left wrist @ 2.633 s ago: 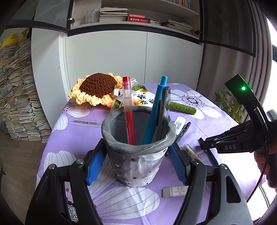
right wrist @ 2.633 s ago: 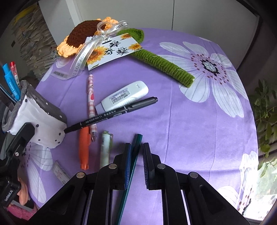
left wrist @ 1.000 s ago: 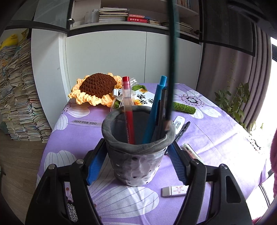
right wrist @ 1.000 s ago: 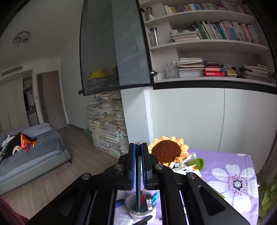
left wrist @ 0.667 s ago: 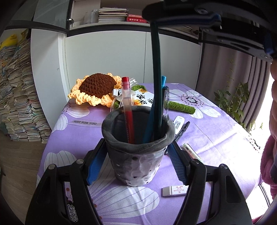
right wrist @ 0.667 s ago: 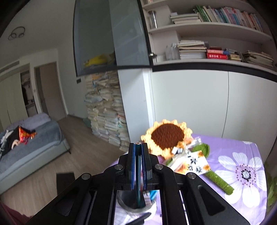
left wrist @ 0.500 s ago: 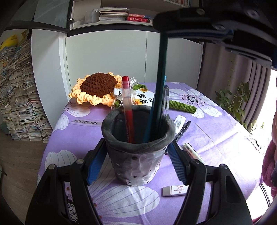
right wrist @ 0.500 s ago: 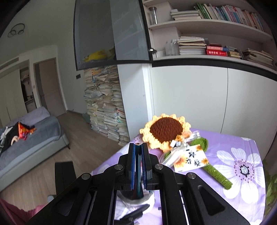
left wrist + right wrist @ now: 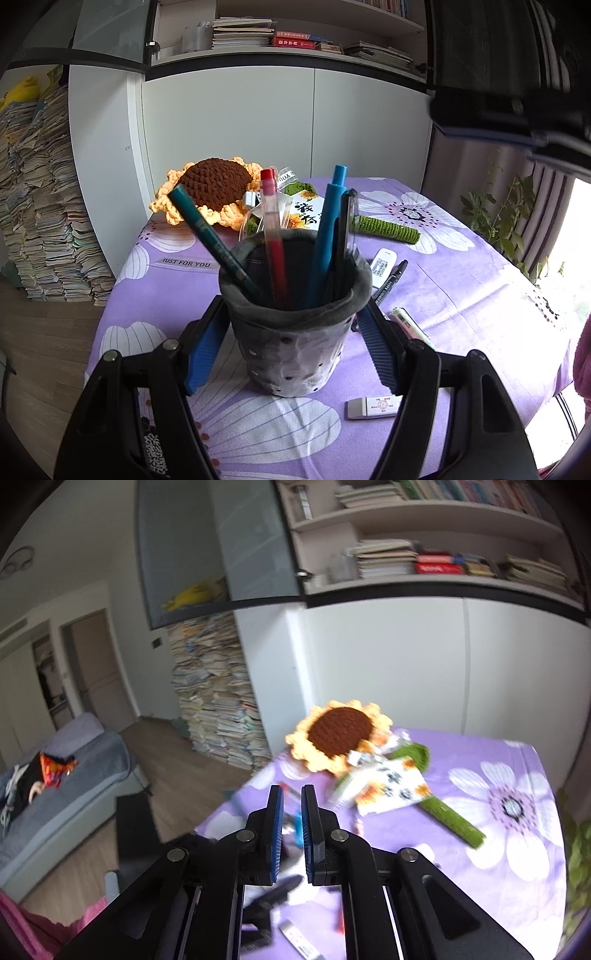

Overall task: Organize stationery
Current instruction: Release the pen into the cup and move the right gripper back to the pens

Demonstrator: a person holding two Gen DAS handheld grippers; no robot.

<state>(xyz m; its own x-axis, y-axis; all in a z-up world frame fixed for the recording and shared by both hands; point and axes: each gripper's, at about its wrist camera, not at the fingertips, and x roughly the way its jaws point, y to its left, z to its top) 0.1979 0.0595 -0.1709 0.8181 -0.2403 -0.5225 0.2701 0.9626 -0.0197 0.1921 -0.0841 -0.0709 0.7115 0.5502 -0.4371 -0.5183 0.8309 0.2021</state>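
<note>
My left gripper (image 9: 291, 343) is shut on a grey fabric pen cup (image 9: 295, 332) standing on the purple flowered tablecloth (image 9: 461, 280). In the cup stand a dark teal pen (image 9: 212, 236) leaning left, a red pen (image 9: 272, 236), a blue pen (image 9: 327, 229) and a black pen (image 9: 345, 236). My right gripper (image 9: 291, 808) is slightly open and empty, raised above the table; it shows at the upper right in the left wrist view (image 9: 517, 118). A black marker (image 9: 391, 278), a white correction tape (image 9: 380, 264), a pale highlighter (image 9: 410, 326) and a white eraser (image 9: 375, 404) lie right of the cup.
A crocheted sunflower (image 9: 210, 188) with a green stem (image 9: 388, 229) and a card (image 9: 306, 212) lies at the table's far side. White cabinets (image 9: 277, 122) stand behind. Stacked books (image 9: 40, 206) rise on the floor at left. A plant (image 9: 498, 218) is at right.
My right gripper let go of the dark teal pen into the cup, opened slightly and moved up and to the right. The pen now leans left in the cup.
</note>
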